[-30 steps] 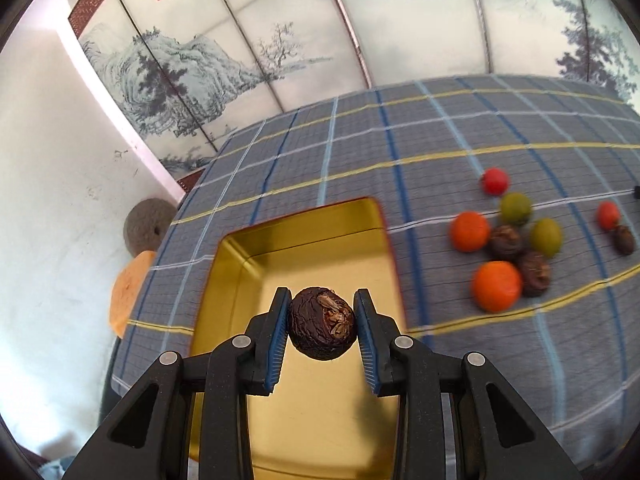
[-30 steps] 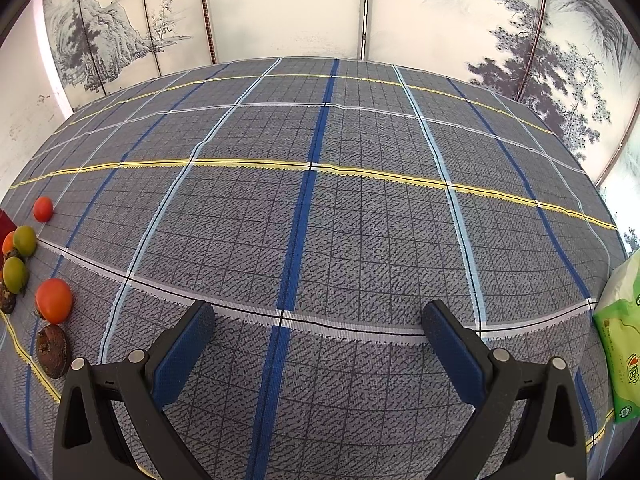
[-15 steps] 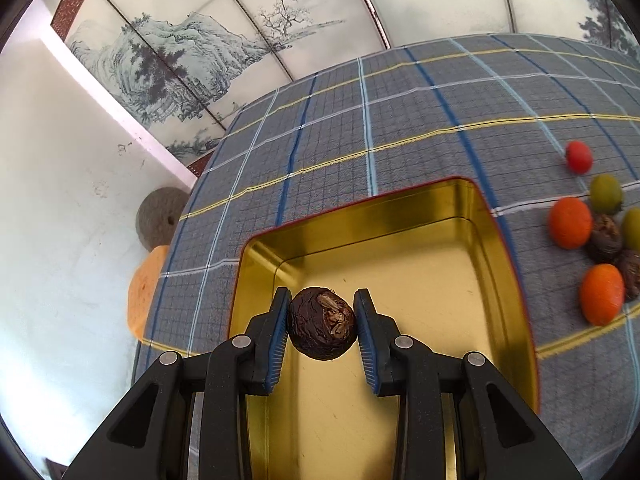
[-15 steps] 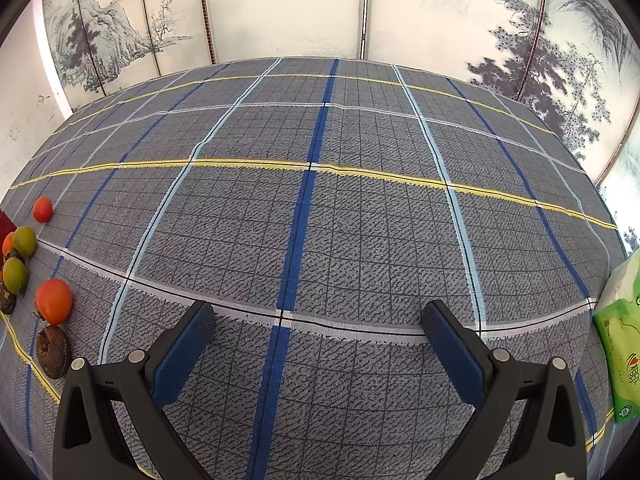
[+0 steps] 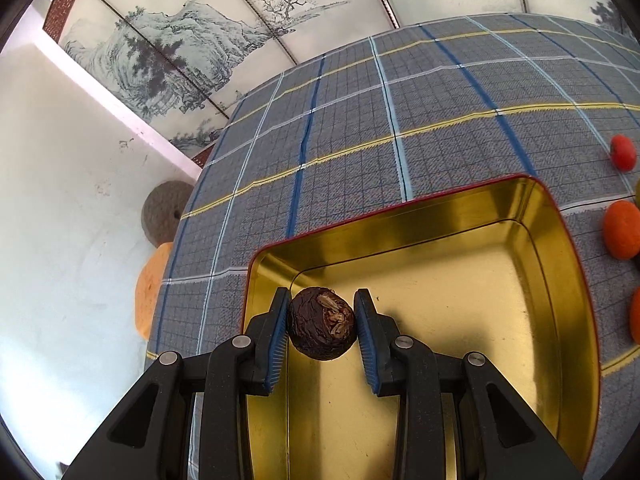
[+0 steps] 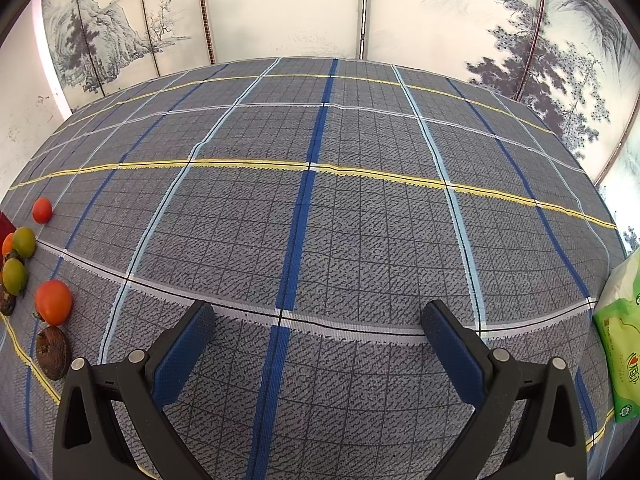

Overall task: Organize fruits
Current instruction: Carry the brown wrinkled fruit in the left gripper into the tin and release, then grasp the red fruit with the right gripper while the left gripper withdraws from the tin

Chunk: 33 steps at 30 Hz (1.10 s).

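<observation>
My left gripper [image 5: 322, 322] is shut on a dark brown wrinkled fruit [image 5: 321, 323] and holds it over the near left part of a gold metal tray [image 5: 480, 216] with a red rim. Orange and red fruits [image 5: 621, 229] lie on the cloth right of the tray. My right gripper [image 6: 318, 334] is open and empty above the plaid cloth. In the right wrist view several loose fruits lie at the far left: a red one [image 6: 41, 210], green ones [image 6: 23, 241], an orange one [image 6: 53, 302] and a brown one [image 6: 51, 353].
A grey plaid tablecloth [image 6: 320, 208] covers the table. A green packet [image 6: 618, 344] lies at its right edge. A grey round stone [image 5: 164, 212] and an orange cushion [image 5: 150, 288] sit beyond the table's left edge. Painted screens stand behind.
My left gripper has carried the brown fruit leftward to over the tray; the loose fruits have slid to the right edge of its view. The right gripper has not moved.
</observation>
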Each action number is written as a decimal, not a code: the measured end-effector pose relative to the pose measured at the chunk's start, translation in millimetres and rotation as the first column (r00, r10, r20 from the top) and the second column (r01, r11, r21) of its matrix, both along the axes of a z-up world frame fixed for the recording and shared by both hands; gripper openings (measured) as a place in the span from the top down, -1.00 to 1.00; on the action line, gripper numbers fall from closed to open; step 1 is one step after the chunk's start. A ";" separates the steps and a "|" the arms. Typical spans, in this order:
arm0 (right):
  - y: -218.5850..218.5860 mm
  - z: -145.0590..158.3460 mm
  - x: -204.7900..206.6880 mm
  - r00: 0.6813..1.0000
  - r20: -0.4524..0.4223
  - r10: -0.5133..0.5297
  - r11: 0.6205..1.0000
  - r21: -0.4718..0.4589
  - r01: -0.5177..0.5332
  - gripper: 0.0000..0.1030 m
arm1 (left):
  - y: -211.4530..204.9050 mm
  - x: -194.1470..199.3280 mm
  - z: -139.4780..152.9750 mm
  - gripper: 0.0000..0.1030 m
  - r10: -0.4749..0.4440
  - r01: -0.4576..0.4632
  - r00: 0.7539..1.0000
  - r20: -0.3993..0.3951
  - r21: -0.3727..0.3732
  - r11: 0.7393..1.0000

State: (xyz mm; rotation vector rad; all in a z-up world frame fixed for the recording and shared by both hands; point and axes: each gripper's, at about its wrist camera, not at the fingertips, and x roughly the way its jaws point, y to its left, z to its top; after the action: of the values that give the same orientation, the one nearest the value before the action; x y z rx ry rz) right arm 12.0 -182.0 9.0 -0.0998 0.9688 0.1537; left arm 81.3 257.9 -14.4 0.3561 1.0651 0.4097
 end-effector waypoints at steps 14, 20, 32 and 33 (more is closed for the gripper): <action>-0.1 0.0 0.0 1.000 0.000 0.000 1.000 0.000 0.000 -0.99 | 5.3 -25.1 28.9 0.29 0.045 -0.036 0.985 0.169 -0.060 0.998; 0.1 0.1 -0.1 1.000 0.000 0.000 1.000 0.001 0.000 -0.99 | -29.3 -87.8 67.6 0.25 0.073 -0.021 0.938 0.340 -0.155 0.988; 20.3 32.8 -48.3 0.982 0.143 0.127 0.974 0.170 -0.151 -1.00 | -103.2 -177.2 70.0 0.11 0.061 0.034 0.925 0.376 -0.241 0.970; 29.6 38.2 -53.9 0.974 0.156 0.161 0.964 0.184 -0.189 -1.00 | -103.7 -182.8 69.1 0.11 0.071 0.027 0.922 0.381 -0.245 0.969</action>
State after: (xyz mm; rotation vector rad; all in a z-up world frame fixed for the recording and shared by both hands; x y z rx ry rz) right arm -41.9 -152.3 47.2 -0.0127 0.7991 0.4012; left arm -101.5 154.2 54.7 0.0352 0.7198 0.3452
